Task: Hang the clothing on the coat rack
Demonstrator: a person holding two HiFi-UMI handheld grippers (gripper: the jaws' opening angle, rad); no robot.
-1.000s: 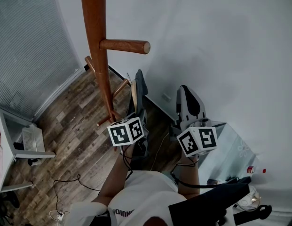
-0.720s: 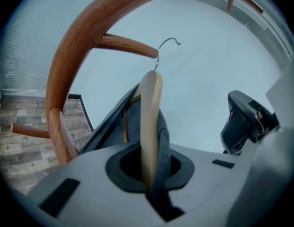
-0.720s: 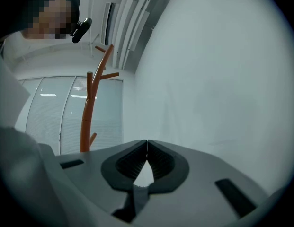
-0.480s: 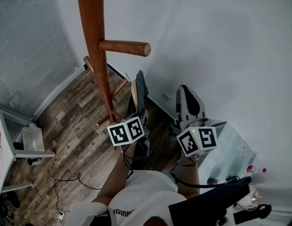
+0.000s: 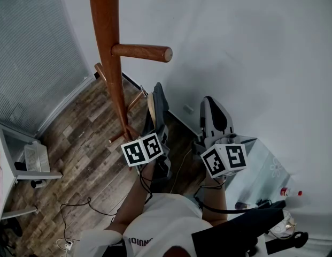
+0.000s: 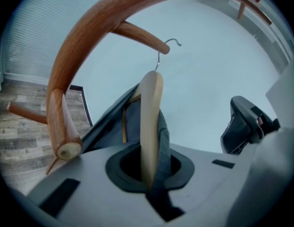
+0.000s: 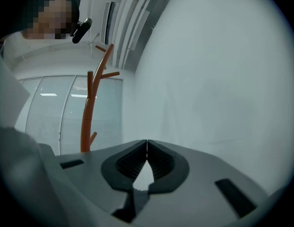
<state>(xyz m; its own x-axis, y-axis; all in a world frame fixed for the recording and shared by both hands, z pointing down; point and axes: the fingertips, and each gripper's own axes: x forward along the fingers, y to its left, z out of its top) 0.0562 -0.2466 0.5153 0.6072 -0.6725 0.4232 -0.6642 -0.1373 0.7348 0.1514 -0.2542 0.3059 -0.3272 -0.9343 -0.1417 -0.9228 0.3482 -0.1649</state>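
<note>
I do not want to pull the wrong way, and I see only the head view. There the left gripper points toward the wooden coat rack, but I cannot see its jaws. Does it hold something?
Observer: Yes. The left gripper is shut on a pale wooden hanger, with dark clothing draped on it.
Operator: Is the hanger's hook on a peg?
Observer: The metal hook shows right beside the tip of a peg. I cannot tell whether it is over it.
Operator: And the right gripper?
Observer: The right gripper has its jaws together with nothing between them, and it faces the plain wall.
</note>
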